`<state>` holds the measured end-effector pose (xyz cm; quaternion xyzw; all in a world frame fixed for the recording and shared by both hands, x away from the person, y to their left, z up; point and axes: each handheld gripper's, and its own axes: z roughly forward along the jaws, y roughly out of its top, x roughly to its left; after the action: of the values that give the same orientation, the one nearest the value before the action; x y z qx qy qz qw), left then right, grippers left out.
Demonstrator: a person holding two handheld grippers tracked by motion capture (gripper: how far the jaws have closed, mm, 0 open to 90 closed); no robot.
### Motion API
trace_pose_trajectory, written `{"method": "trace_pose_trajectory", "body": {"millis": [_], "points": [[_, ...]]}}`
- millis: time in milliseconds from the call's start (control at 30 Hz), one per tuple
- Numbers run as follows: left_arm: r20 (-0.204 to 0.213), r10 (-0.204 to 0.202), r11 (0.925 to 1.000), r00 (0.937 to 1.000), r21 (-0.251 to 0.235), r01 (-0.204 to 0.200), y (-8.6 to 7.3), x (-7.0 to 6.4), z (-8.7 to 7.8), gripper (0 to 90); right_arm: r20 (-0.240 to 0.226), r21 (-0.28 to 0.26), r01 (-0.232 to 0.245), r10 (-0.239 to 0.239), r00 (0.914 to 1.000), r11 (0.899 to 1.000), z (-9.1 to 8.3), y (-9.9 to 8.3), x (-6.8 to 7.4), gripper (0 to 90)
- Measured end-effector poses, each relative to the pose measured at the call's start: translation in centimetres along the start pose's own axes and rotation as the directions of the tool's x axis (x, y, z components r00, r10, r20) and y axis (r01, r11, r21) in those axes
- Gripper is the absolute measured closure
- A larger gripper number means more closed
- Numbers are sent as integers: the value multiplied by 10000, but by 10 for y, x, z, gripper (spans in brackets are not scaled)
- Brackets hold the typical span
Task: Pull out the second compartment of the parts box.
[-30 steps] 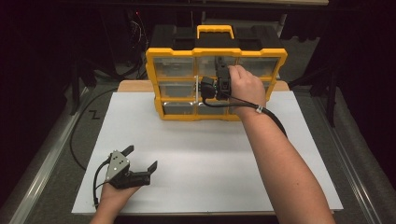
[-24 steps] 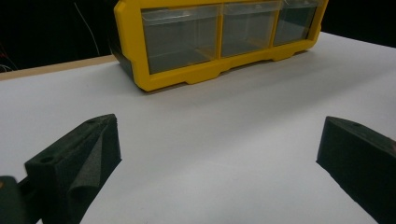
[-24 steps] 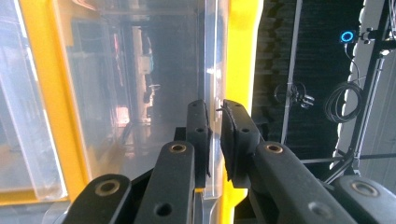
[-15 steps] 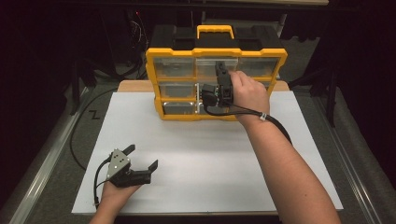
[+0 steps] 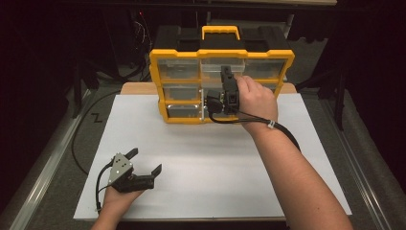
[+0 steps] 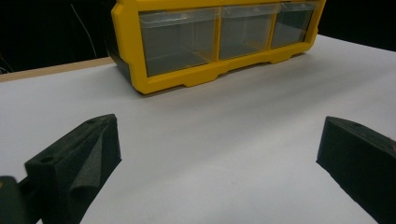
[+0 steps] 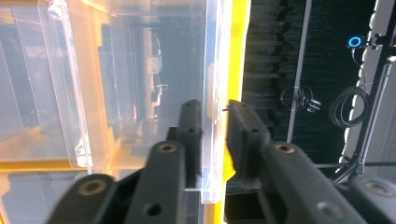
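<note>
Left tool (image 5: 143,163): at about 7 o'clock on the white worktop (image 5: 215,158) in the high view, held in the left hand (image 5: 117,199) near the front edge. Jaws spread wide, nothing between them. In the left gripper view the two black pads (image 6: 88,154) stand far apart over bare white surface, with the lower row of the yellow organiser case (image 6: 210,70) ahead at 12 o'clock, well apart from the tool.

Cable of the left tool loops off its 8 o'clock side, toward the worktop's edge.

Yellow organiser case (image 5: 158,86): stands upright at 12 o'clock on the worktop, at the far edge, on a wooden board (image 5: 136,88) that shows to either side. Clear drawers in three rows; yellow handle (image 5: 220,31) on top, black body behind.

Right tool (image 5: 226,88): at the case's front face, roughly 1 o'clock from the worktop centre, held in the right hand (image 5: 256,98); the forearm comes in from 5 o'clock. In the right gripper view its jaws are nearly closed on the thin front wall of a clear drawer (image 7: 212,93), one pad on each side of the plastic, touching or very nearly so. The yellow frame runs just behind the gripped wall. From the high view the drawer looks to be in the middle column, upper to middle row; exact row cannot be told.
</note>
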<state>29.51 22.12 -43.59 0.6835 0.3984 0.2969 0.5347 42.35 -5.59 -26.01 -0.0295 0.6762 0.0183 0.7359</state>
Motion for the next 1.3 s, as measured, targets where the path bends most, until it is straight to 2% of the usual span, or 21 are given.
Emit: {"method": "trace_pose_trajectory", "body": {"millis": [67, 200, 367, 533, 733, 1133, 1300], "points": [[-6, 46, 10000, 10000, 51, -46, 0, 0, 0, 3, -47, 12, 77, -77, 10000, 10000, 1, 0, -2, 730], [-1, 59, 10000, 10000, 48, -59, 0, 1, 0, 3, -377, 86, -87, 90, 9992, 9999, 5, -2, -9, 699], [21, 89, 9999, 10000, 56, -90, 0, 0, 0, 4, -756, 230, 17, 1, 9971, 9997, 8, -4, -10, 724], [40, 128, 9999, 9999, 64, -128, 0, 0, 0, 4, -677, 311, 153, -132, 9976, 9994, 9, -3, -9, 793], [36, 139, 9999, 9999, 91, -140, -1, 0, 0, 4, -446, 314, 99, -85, 9990, 9995, 7, -3, -7, 807], [49, 168, 9999, 9998, 41, -168, 0, -1, -1, 4, -256, -21, -39, 39, 9997, 10000, -28, -6, -7, 808], [22, 154, 9999, 9999, 30, -154, 0, -1, -1, 3, -169, -114, -92, 90, 9998, 9999, -38, -7, -6, 808]]}}
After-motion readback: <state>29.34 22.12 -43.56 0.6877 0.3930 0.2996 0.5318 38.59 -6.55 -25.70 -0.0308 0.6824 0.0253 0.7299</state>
